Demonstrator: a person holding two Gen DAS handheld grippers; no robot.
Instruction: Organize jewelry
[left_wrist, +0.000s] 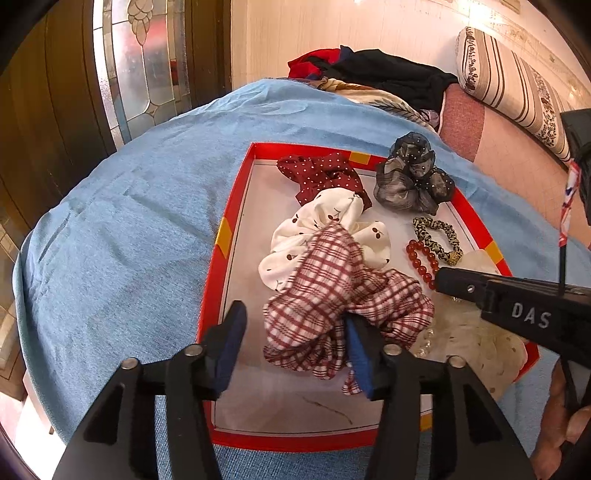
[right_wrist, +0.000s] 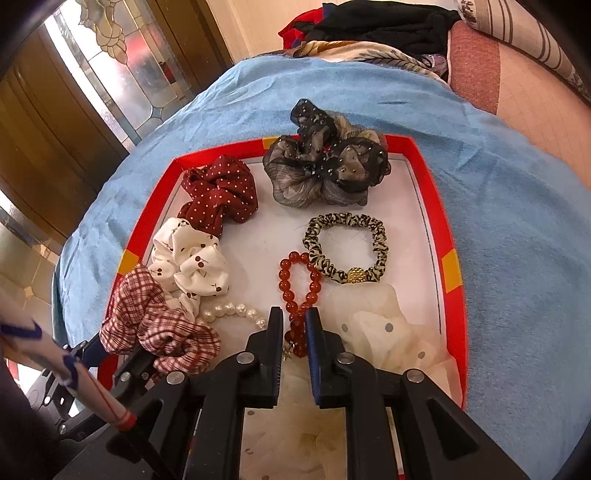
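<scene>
A red-rimmed tray (left_wrist: 229, 236) (right_wrist: 452, 236) lies on a blue cloth and holds scrunchies and bracelets. My left gripper (left_wrist: 295, 343) is open over the tray's near left; its right finger touches the red plaid scrunchie (left_wrist: 332, 295) (right_wrist: 155, 328). My right gripper (right_wrist: 295, 328) is narrowed around the red bead bracelet (right_wrist: 299, 288) (left_wrist: 421, 262), with the beads between its pads. A pearl bracelet (right_wrist: 232, 312) lies just left of it. A leopard-print hair tie (right_wrist: 347, 247) (left_wrist: 439, 236) lies beyond.
In the tray: a white cherry-print scrunchie (left_wrist: 325, 229) (right_wrist: 192, 266), a dark red dotted scrunchie (left_wrist: 321, 173) (right_wrist: 221, 192), a grey-black sheer scrunchie (left_wrist: 413, 177) (right_wrist: 325, 166) and a cream sheer cloth (right_wrist: 384, 332). Clothes (left_wrist: 388, 74) are piled behind.
</scene>
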